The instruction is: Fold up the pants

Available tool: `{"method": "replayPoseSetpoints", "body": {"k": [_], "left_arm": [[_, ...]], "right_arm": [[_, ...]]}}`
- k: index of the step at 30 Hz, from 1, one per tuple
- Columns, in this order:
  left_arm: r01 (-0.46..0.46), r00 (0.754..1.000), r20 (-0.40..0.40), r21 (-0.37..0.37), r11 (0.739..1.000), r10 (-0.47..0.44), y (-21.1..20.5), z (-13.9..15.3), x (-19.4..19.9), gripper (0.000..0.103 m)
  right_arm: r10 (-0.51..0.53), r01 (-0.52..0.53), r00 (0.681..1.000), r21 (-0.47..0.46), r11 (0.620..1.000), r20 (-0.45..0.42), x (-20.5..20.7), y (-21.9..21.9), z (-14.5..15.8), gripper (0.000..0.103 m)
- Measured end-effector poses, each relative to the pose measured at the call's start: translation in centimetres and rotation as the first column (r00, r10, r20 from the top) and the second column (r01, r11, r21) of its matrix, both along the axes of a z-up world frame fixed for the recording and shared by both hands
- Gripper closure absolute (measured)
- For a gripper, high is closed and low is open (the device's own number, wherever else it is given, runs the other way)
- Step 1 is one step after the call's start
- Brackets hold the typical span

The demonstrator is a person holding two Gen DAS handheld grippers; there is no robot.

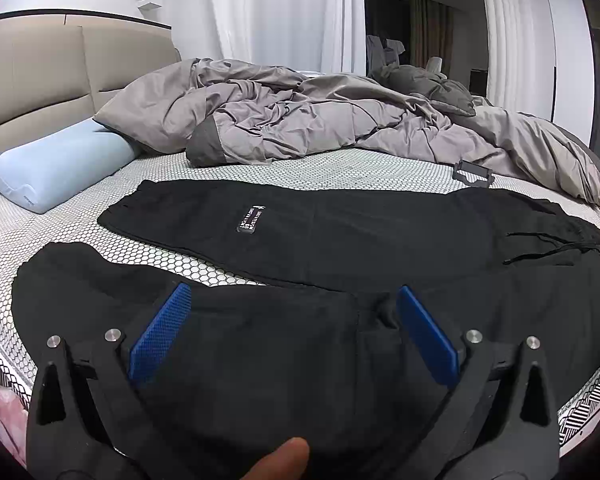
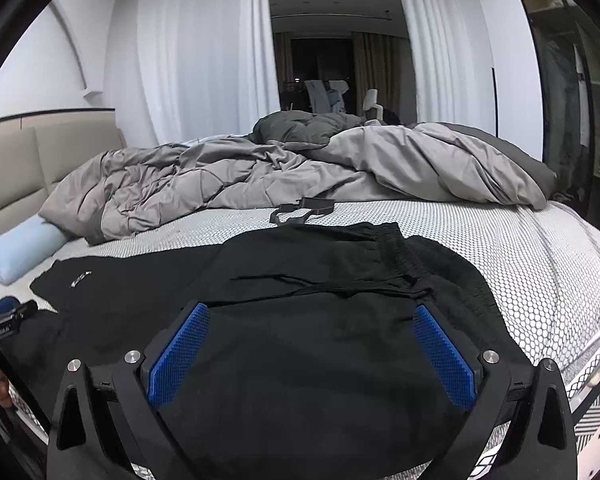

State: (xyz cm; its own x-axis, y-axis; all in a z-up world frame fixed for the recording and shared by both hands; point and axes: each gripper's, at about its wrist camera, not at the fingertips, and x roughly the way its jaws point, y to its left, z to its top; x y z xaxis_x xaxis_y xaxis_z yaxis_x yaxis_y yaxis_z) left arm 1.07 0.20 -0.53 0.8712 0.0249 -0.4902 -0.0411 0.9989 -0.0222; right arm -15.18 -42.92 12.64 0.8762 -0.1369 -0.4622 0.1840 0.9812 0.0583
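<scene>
Left gripper (image 1: 292, 312) and right gripper (image 2: 312, 332) both spread wide, blue pads gripping nothing, poised over black pants (image 1: 340, 224) laid flat, legs apart, on the honeycomb-patterned mattress (image 1: 340, 168) (grey duvet (image 1: 320, 120) bunched behind).

- The pants (image 1: 340, 232) lie spread across the mattress (image 1: 80, 240), with the legs to the left and the waistband (image 2: 396, 248) to the right.
- Behind the pants, a crumpled duvet (image 1: 300, 120) lies along the far side.
- A pillow (image 1: 60, 172) rests at the left, against the headboard (image 1: 32, 76).
- A small plastic part (image 1: 473, 174) lies between the duvet and the pants.
</scene>
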Motion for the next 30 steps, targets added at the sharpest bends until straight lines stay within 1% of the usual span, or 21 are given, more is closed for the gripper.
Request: {"method": "replayPoseSetpoints", "body": {"k": [3,6,8,11,17,20,30], "left_arm": [[-0.003,1.0,-0.004,-0.01,1.0,0.003,0.3,0.0,0.1,0.001],[-0.004,1.0,-0.004,-0.013,1.0,0.004,0.3,0.0,0.1,0.001],[-0.001,1.0,-0.005,-0.01,1.0,0.001,0.4,0.0,0.2,0.001],[-0.003,1.0,-0.005,-0.011,1.0,0.003,0.5,0.0,0.1,0.001],[0.001,1.0,-0.002,-0.008,1.0,-0.001,0.5,-0.1,0.1,0.001],[-0.001,1.0,-0.002,-0.012,1.0,0.001,0.5,0.0,0.1,0.001],[0.0,1.0,-0.002,-0.01,1.0,0.0,0.4,0.0,0.1,0.001]], "right_arm": [[-0.018,0.018,1.0,0.011,1.0,0.007,0.1,-0.4,0.0,0.0],[-0.054,0.054,0.998,-0.001,0.999,0.041,-0.2,-0.8,0.4,0.0],[-0.065,0.064,0.996,0.013,0.998,0.053,-0.4,-1.2,0.5,0.0],[-0.071,0.068,0.997,0.054,0.996,0.044,-0.4,-1.9,0.2,0.0],[-0.087,0.084,0.996,0.091,0.992,0.026,-0.3,-2.7,-0.1,0.0],[-0.096,0.094,0.995,0.071,0.993,0.027,-0.4,-2.5,-0.1,0.0],[-0.08,0.078,0.997,0.068,0.995,0.021,-0.2,-2.2,-0.4,0.0]]}}
